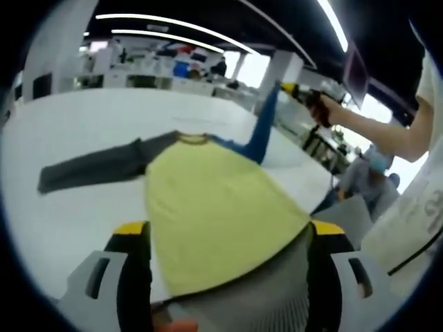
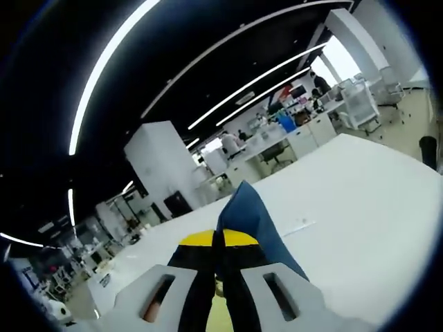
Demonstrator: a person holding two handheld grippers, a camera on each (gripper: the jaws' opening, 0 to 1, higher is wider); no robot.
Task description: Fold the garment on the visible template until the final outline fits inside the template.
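Bright, even light from long ceiling strip lamps [image 2: 104, 76], glare on the white table [image 1: 83, 207]; soft blur throughout, strong fisheye bending at edges, faint shadows, window [image 1: 252, 69] washed out

surface: white table [image 1: 83, 214] | on it: yellow shirt [image 1: 214, 214], grey sleeve spread flat

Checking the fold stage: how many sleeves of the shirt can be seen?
2. The grey sleeve lies flat on the white table, out to the left of the yellow body. The blue sleeve is lifted, pinched in the right gripper.
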